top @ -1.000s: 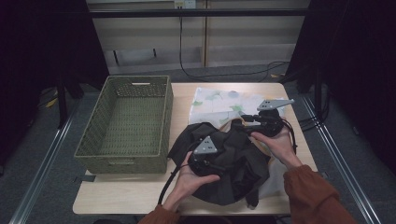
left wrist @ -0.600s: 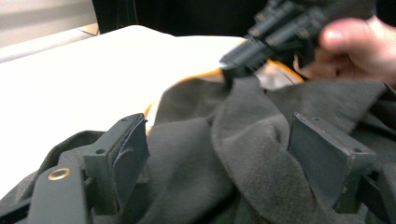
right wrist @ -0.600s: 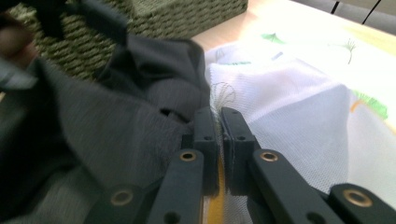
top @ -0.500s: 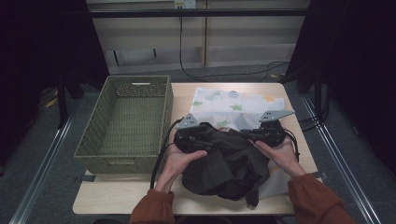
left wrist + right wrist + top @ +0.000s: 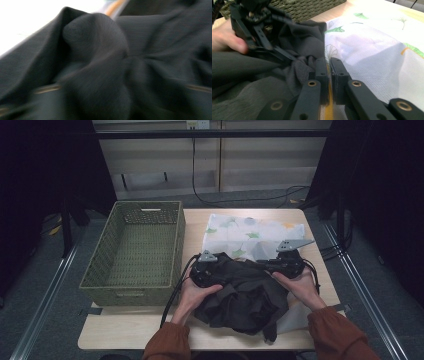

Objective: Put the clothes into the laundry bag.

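Person with two handheld grippers; rust-orange long sleeves [image 5: 340, 340].
Left gripper [image 5: 204, 270] and right gripper [image 5: 286, 262]: black bodies, grey three-cornered plate on top of each, black cables [image 5: 175, 292] trailing. Right gripper view: flat black jaw links, brass-coloured rivets, rectangular pads [image 5: 321, 68].

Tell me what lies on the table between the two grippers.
In the high view, the bunched dark garment spans from the left gripper to the right gripper, lying over the leaf-print cloth.
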Motion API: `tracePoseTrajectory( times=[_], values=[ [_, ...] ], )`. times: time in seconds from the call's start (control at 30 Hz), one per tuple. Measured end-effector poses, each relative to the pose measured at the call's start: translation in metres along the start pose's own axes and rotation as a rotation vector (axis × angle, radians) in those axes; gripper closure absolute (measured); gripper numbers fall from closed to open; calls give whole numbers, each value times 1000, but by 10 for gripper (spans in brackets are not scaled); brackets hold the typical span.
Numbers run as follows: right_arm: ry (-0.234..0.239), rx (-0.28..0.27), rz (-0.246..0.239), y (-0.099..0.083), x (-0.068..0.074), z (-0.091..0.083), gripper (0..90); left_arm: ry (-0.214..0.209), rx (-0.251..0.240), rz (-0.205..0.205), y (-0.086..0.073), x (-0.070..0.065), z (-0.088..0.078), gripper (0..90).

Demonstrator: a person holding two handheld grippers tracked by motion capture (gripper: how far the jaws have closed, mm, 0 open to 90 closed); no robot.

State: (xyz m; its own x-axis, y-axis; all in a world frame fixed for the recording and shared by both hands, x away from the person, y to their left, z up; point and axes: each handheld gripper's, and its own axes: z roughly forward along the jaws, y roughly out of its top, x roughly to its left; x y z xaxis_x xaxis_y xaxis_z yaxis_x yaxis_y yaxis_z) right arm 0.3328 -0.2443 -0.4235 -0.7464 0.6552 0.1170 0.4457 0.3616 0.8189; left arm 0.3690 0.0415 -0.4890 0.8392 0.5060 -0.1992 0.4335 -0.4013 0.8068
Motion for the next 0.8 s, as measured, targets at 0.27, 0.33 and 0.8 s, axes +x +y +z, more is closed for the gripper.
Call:
tracePoseTrajectory(
  times=[0.27,0.33,0.8],
  values=[
    [-38,-4,-33,23,-3,11,618,-1,-12,56,5,-9,-9,830],
    [-50,9,-24,30,-7,18,635,-23,-29,53,6,-9,-11,835],
    [73,-62,-17,63,16,31,893,-125,-171,131,50,-47,-32,856]
  ],
)
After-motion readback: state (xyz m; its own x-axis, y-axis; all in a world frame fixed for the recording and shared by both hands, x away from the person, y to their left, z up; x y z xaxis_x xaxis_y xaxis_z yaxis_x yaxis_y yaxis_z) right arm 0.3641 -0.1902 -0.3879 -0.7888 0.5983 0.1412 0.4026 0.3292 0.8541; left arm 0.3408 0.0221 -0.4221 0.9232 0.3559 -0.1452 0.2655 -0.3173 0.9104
